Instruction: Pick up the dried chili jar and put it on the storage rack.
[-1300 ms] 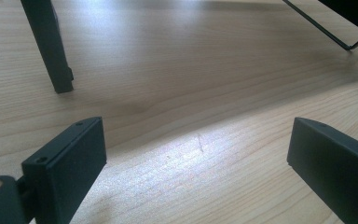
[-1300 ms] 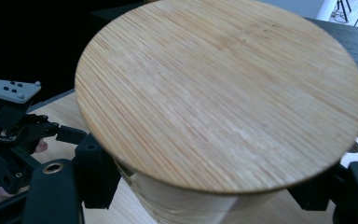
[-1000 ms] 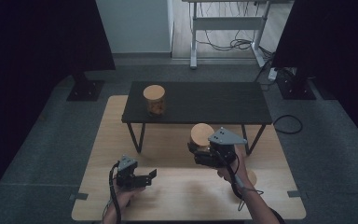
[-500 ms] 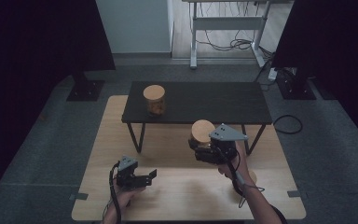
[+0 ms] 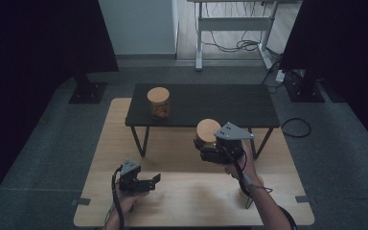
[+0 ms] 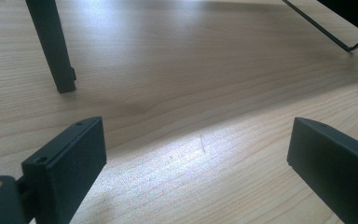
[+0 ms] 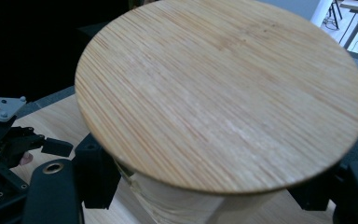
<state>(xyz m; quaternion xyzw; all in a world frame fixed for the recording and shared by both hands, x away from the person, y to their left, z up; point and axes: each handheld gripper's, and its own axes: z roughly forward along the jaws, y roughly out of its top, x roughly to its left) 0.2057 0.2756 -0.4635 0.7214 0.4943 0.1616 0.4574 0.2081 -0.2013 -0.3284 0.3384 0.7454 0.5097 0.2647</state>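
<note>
1. Far left of the high view we see a dark stand base (image 5: 87, 92) on the grey floor; no writing on it that we can read.
2. Left gripper (image 5: 148, 182) sits low over the wooden table (image 5: 196, 201), near the front edge. Its jaws stand wide apart with nothing between them; in the left gripper view only bare wood grain lies between the two black pads (image 6: 70, 163).
3. A jar (image 5: 158, 102) with a wooden lid stands on the left part of the small black table (image 5: 230, 105), well apart from both grippers. Something brownish is inside; no label visible.
4. Right gripper (image 5: 205, 146) holds a second jar (image 5: 208, 130) in the air, just in front of the black table's front edge. Jaws clamped on the jar body below the lid.
5. In the right gripper view the round wooden lid (image 7: 223, 88) faces us, plain grain, no brand, no print. The left gripper (image 7: 9, 140) shows farther off at lower left.
6. Right edge: cable (image 5: 294, 127) on the floor, no text readable.
</note>
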